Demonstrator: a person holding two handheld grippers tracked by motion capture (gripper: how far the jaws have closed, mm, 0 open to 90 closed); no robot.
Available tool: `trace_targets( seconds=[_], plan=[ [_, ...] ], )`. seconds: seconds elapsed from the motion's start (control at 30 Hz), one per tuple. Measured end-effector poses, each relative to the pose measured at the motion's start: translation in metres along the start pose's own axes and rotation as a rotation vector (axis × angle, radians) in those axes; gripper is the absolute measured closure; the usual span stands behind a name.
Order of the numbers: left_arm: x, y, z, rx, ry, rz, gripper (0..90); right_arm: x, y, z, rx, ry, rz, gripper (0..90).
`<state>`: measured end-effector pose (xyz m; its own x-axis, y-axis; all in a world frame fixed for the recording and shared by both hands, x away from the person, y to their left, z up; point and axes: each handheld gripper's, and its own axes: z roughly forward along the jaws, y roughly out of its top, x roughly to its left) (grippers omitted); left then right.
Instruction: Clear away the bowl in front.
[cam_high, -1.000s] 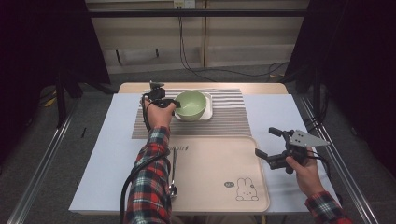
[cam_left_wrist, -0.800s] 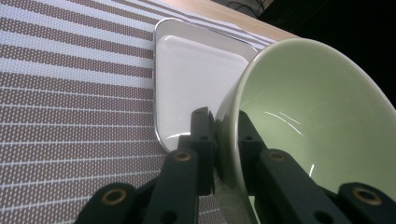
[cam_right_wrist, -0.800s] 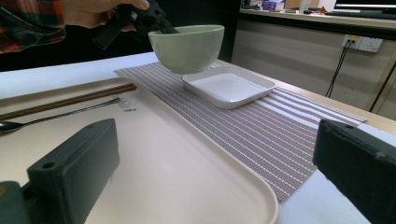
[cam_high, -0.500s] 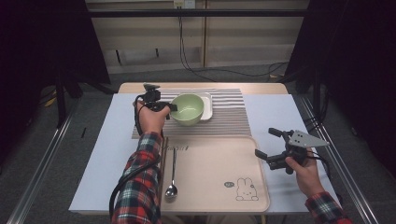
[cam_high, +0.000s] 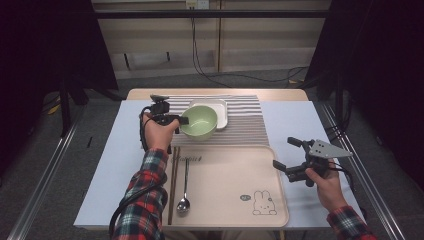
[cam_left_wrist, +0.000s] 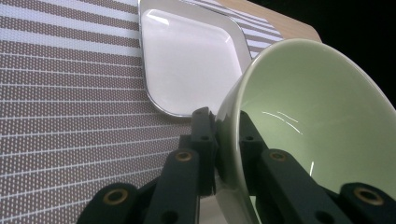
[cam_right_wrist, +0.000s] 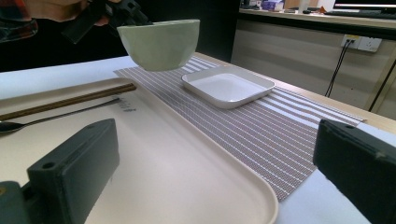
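The green bowl (cam_high: 199, 122) hangs clear of the table, above the striped mat (cam_high: 240, 127) and just in front of the white square dish (cam_high: 220, 108); from the right gripper view it is seen lifted off the mat with open air beneath it. The left gripper (cam_left_wrist: 227, 149) has its jaws pinched tight on the bowl's rim, one jaw inside and one outside the wall. The right gripper (cam_high: 290, 154) rests near the right edge of the beige tray (cam_high: 235, 180) with its jaws spread wide and nothing between them. Chopsticks (cam_high: 173, 180) and a spoon (cam_high: 184, 187) lie side by side on the tray's left part. Everything sits on a pale sheet over a wooden table (cam_high: 280, 94), with grey floor, cables and a light panelled wall behind; the sides of the room are dark. In the left gripper view the bowl's far side is cut off, and the dish is partly hidden behind the bowl in the high view.
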<state>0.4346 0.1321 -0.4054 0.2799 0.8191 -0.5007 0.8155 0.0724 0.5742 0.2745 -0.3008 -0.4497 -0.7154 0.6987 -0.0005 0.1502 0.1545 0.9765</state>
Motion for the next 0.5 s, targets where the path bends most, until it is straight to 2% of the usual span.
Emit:
trace_targets(
  seconds=[0.03,0.4,0.43,0.5],
  plan=[
    [0.0,-0.001,-0.001,-0.002,-0.003,0.0,82.0,0.0,0.0,0.0,0.004,0.011,-0.002,0.0],
    [-0.006,-0.014,-0.004,0.039,-0.033,0.037,82.0,0.0,0.0,-0.001,0.0,0.007,-0.003,0.0],
    [-0.007,-0.015,-0.004,0.032,-0.036,0.025,82.0,0.0,0.0,-0.001,0.0,0.007,-0.003,0.0],
    [-0.006,-0.017,-0.004,0.04,-0.046,0.026,82.0,0.0,0.0,-0.001,0.0,-0.001,-0.003,0.0]
  ],
)
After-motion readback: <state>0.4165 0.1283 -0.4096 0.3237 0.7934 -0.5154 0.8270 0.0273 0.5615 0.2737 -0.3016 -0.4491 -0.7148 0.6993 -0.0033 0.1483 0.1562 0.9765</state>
